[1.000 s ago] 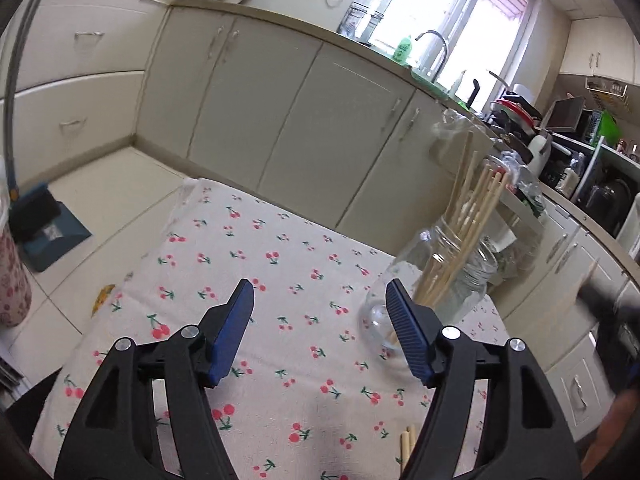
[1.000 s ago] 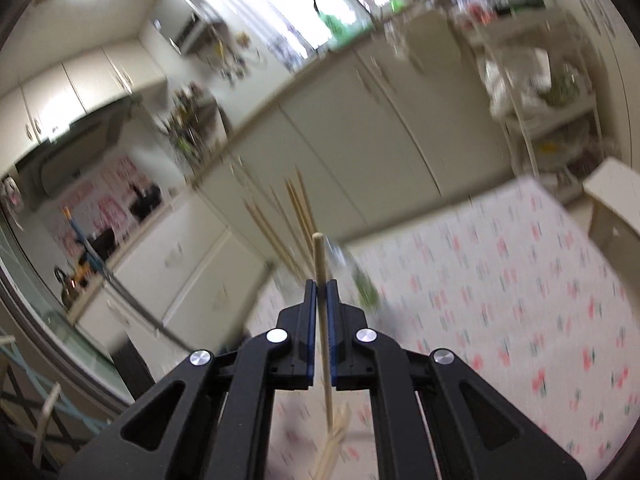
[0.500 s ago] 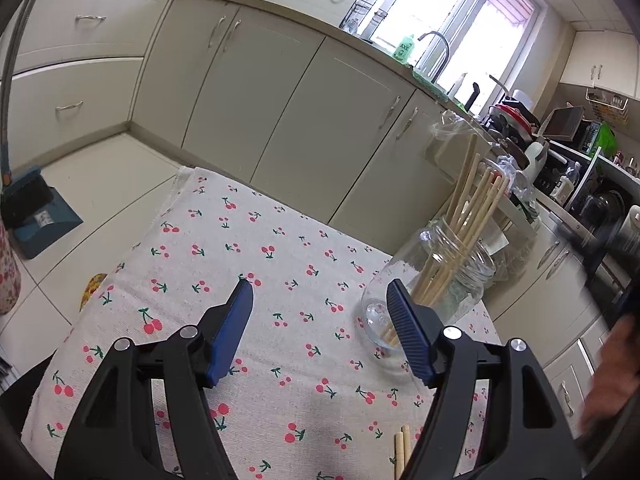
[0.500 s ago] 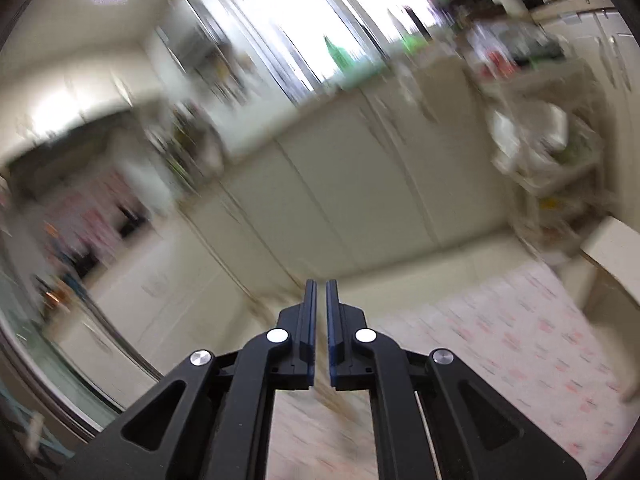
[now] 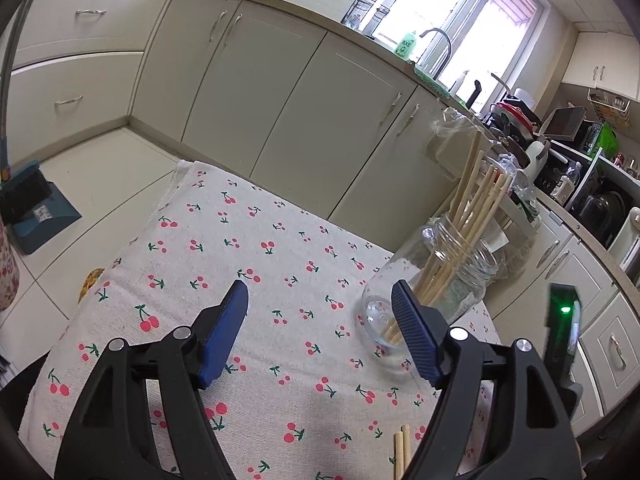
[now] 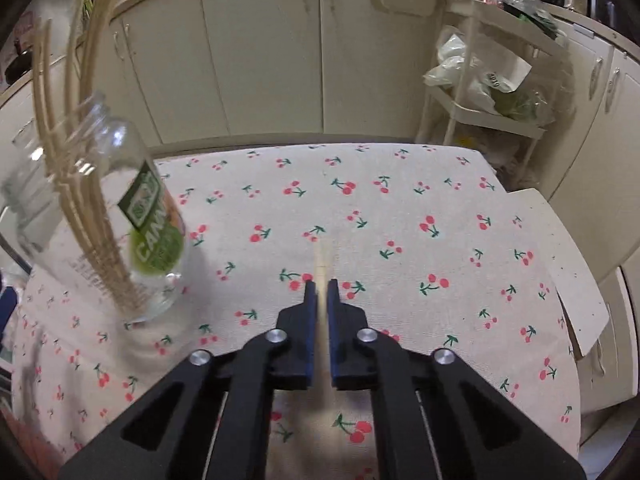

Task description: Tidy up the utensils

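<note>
Chopsticks, pale wood, loose pair (image 6: 322, 258): lying flat on the cherry-print cream tablecloth (image 6: 400, 208), side by side, tips pointing away from the camera. In the right wrist view they run up through the narrow slot between the two jaws of the right gripper (image 6: 322, 286) and their far ends show just past the fingertips. The jaws stand drawn almost together, blue pads facing; whether the pads press the sticks or only straddle them above the cloth cannot be told, as this view is somewhat blurred. In the left wrist view the same pair (image 5: 401, 446) lies near the lower edge, just beside the inner flank of that gripper's right-hand finger.

Chopsticks, pale wood, bundle (image 5: 472, 216): standing tilted inside the clear glass jar (image 5: 436, 280), upper ends fanning out above the mouth. The jar stands on the tablecloth toward its far right part in the left view; in the right view it (image 6: 100, 216) sits to the left of the fingers, apart from them, with a green label facing.

Left gripper (image 5: 319, 306): jaws wide apart and just now widening further, nothing between them but cloth. Its right blue pad overlaps the jar's base in the picture; contact cannot be told.
</note>
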Demonstrator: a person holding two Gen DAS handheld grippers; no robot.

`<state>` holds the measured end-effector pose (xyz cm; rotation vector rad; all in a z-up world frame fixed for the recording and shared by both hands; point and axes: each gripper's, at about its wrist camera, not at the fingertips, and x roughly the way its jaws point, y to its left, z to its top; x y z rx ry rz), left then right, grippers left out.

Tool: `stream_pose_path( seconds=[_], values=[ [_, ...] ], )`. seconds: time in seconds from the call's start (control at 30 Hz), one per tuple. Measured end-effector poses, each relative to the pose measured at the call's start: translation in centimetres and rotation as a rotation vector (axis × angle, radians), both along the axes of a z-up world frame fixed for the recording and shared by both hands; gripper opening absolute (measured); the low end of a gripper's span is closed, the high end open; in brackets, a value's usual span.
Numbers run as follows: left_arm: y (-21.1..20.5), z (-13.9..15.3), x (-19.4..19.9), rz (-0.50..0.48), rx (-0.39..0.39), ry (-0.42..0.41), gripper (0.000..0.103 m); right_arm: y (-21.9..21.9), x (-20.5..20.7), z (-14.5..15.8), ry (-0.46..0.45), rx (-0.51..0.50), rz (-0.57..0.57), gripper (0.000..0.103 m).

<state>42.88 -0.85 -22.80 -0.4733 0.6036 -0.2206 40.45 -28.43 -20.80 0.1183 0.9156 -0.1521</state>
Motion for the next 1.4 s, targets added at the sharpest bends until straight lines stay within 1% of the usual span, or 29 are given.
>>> stream_pose_path(
  seconds=[0.07,0.13,0.17,0.2,0.23,0.3,0.37,0.43,0.47,0.53,0.63,0.7,0.8,0.83,1.0,1.13,1.4],
  values=[
    [0.0,-0.1,0.0,-0.001,-0.006,0.004,0.071,-0.7,-1.4,2.7,-0.088,0.113,-0.007,0.006],
    [0.1,-0.2,0.1,-0.001,-0.008,0.008,0.071,-0.9,-2.6,6.4,-0.229,0.203,0.005,0.006],
    [0.1,-0.2,0.2,-0.001,-0.009,0.010,0.071,-0.8,-2.9,8.4,-0.316,0.261,0.015,0.006],
    [0.1,-0.2,0.2,-0.001,-0.009,0.009,0.071,-0.7,-3.2,9.5,-0.368,0.285,0.017,0.006],
    [0.1,-0.2,0.2,0.000,-0.009,0.010,0.071,-0.6,-3.6,11.6,-0.472,0.328,0.025,0.006],
    [0.1,-0.2,0.3,-0.001,-0.012,0.013,0.072,-0.2,-3.7,13.7,-0.582,0.366,0.017,0.006],
    [0.2,-0.3,0.4,-0.001,-0.017,0.016,0.072,0.3,-3.3,15.5,-0.689,0.382,-0.018,0.006],
    [0.2,-0.4,0.4,-0.001,-0.025,0.021,0.072,0.7,-2.5,16.3,-0.765,0.380,-0.075,0.006],
    [0.3,-0.4,0.5,-0.001,-0.030,0.025,0.072,0.8,-1.9,16.3,-0.788,0.379,-0.098,0.006],
    [0.4,-0.5,0.6,-0.001,-0.040,0.031,0.072,1.0,-0.4,15.8,-0.802,0.385,-0.144,0.006],
    [0.4,-0.7,0.8,-0.003,-0.053,0.041,0.072,0.9,1.9,14.6,-0.799,0.388,-0.188,0.006],
    [0.4,-0.8,0.9,-0.005,-0.059,0.047,0.072,0.8,3.1,13.7,-0.802,0.376,-0.197,0.006],
    [0.4,-1.0,1.1,-0.012,-0.066,0.056,0.072,1.4,3.5,13.5,-0.817,0.360,-0.203,0.006],
    [0.4,-1.0,1.1,-0.013,-0.067,0.057,0.072,1.7,3.7,13.5,-0.828,0.338,-0.204,0.006],
    [0.3,-1.1,1.2,-0.016,-0.074,0.066,0.073,3.3,3.4,12.7,-0.827,0.251,-0.159,0.006],
    [0.4,-1.2,1.3,-0.009,-0.083,0.073,0.073,4.4,2.4,11.8,-0.812,0.207,-0.113,0.006],
    [0.2,-1.1,1.3,-0.002,-0.076,0.070,0.074,5.1,0.2,10.8,-0.768,0.181,-0.049,0.006]
  ],
)
